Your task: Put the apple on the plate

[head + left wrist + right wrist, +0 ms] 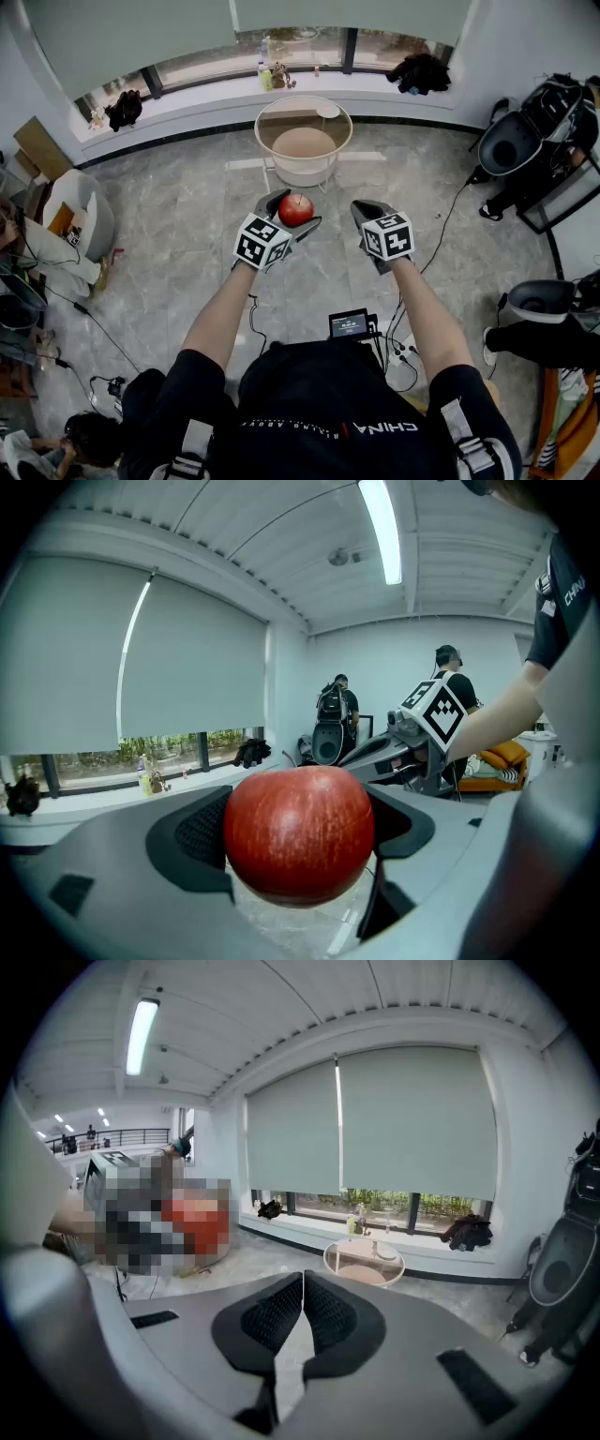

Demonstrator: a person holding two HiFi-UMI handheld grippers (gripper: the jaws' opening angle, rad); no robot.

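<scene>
Left tool (292, 212): jaws wide, clamped on the apple (296, 208) at its widest girth. Right tool (364, 212): shut, empty, alongside. Plate (328, 111): ahead and lower, well apart, on the round counter (272, 120). Apple judged firm, smooth, roll-prone, bruisable: grip at mid-girth; set down gently.

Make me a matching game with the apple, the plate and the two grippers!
Things:
1. apple
2. right gripper
3. plate
4. left gripper

Matches:
A. shut and empty
B. on the round table
C. red
D. holding the apple

Right pairs: 1-C, 2-A, 3-B, 4-D
</scene>
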